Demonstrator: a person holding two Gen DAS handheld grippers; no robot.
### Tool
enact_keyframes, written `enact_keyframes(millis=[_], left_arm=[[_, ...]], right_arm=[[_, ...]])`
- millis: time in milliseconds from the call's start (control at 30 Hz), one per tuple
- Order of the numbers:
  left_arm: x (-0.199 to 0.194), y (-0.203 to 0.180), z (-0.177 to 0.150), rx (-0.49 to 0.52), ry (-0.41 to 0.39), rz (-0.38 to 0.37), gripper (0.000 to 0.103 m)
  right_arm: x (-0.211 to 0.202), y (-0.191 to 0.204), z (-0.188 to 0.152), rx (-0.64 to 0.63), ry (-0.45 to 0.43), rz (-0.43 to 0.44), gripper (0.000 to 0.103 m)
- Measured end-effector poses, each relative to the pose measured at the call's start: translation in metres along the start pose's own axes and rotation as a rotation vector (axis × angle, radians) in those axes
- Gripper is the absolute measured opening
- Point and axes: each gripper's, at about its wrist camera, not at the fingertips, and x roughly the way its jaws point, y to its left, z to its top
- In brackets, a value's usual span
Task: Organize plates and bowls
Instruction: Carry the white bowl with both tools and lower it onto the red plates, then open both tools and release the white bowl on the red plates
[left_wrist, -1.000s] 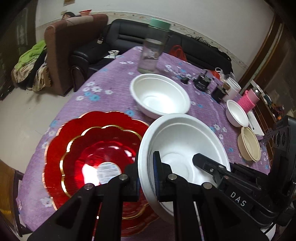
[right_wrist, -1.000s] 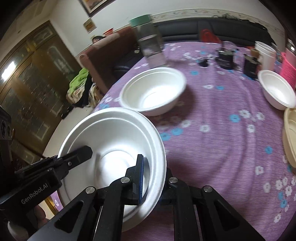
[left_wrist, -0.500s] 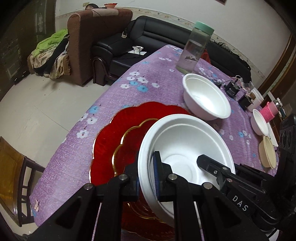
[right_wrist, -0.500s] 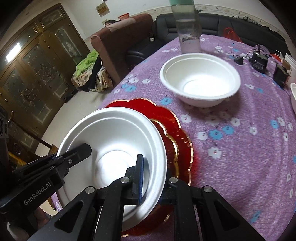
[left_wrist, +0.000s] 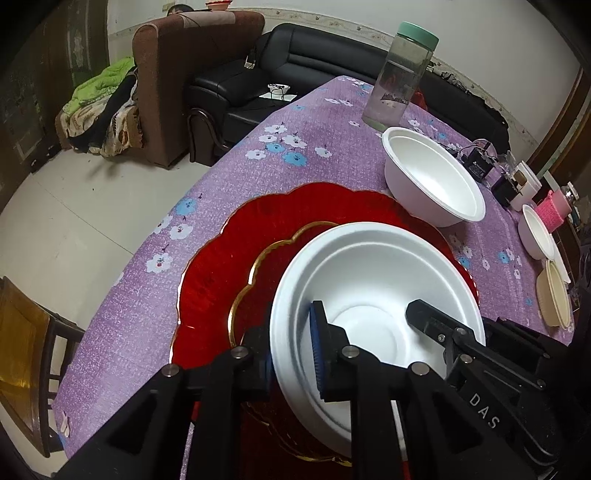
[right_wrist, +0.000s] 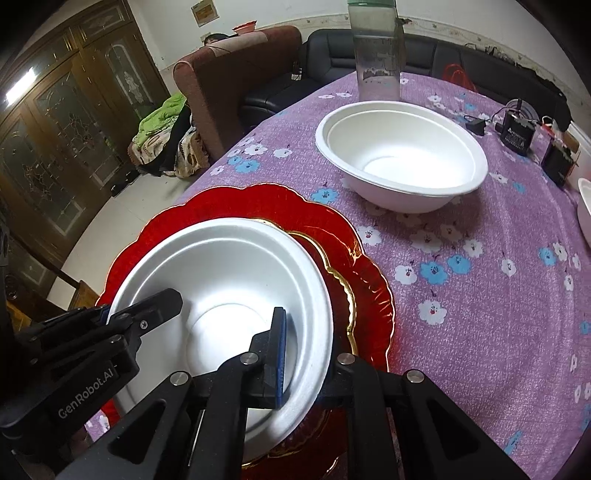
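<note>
A white foam bowl (left_wrist: 369, 280) sits low over two stacked red plates (left_wrist: 221, 266), the upper one gold-rimmed (left_wrist: 258, 288). My left gripper (left_wrist: 290, 325) straddles the bowl's near-left rim; its jaws are opening, and the blue pad still looks to be against the inner wall. My right gripper (right_wrist: 310, 339) is shut on the opposite rim of the bowl (right_wrist: 221, 277), one finger inside and one outside. In the right wrist view the left gripper (right_wrist: 138, 306) shows across the bowl. A second white bowl (right_wrist: 402, 147) stands beyond the red plates (right_wrist: 240, 203).
A green-lidded glass jar (left_wrist: 402, 74) stands behind the second bowl. At the right are a small white bowl (left_wrist: 537, 236), beige bowls (left_wrist: 554, 299), a pink cup (left_wrist: 552, 210) and black chargers (right_wrist: 517, 129). The table's edge runs close on the left, with a wooden chair (left_wrist: 22, 350) below.
Both grippers carried the white bowl leftward and down, from beside the red plates to over their middle. The left jaws stand slightly wider than before.
</note>
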Motion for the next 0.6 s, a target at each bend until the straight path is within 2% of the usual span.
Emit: enact_keyframes(millis=[100, 133, 233, 300, 367, 467, 567, 600], left_arm=[[-0.001, -0.002, 0.000, 0.006, -0.009, 0.018, 0.017], [-0.001, -0.002, 0.000, 0.008, -0.012, 0.021, 0.021], [-0.009, -0.001, -0.001, 0.006, -0.039, 0.007, 0.047], [-0.014, -0.001, -0.001, 0.007, -0.053, 0.003, 0.053], [-0.020, -0.001, -0.001, 0.007, -0.072, 0.015, 0.065], [-0.028, 0.001, -0.002, -0.002, -0.088, 0.016, 0.066], [-0.035, 0.003, -0.004, -0.023, -0.092, 0.012, 0.066], [-0.038, 0.004, -0.005, -0.028, -0.098, 0.015, 0.066]], right_arm=[[0.000, 0.003, -0.001, -0.010, -0.017, -0.009, 0.014], [-0.001, 0.003, -0.002, -0.008, -0.026, -0.019, 0.014], [-0.002, 0.001, -0.004, 0.001, -0.056, -0.045, 0.014], [-0.004, -0.002, -0.004, 0.019, -0.066, -0.029, 0.019], [-0.008, -0.005, -0.004, 0.040, -0.081, -0.003, 0.029], [-0.017, -0.005, -0.005, 0.046, -0.117, 0.013, 0.044], [-0.023, -0.003, -0.007, 0.049, -0.134, 0.015, 0.053], [-0.025, -0.003, -0.007, 0.050, -0.138, 0.018, 0.053]])
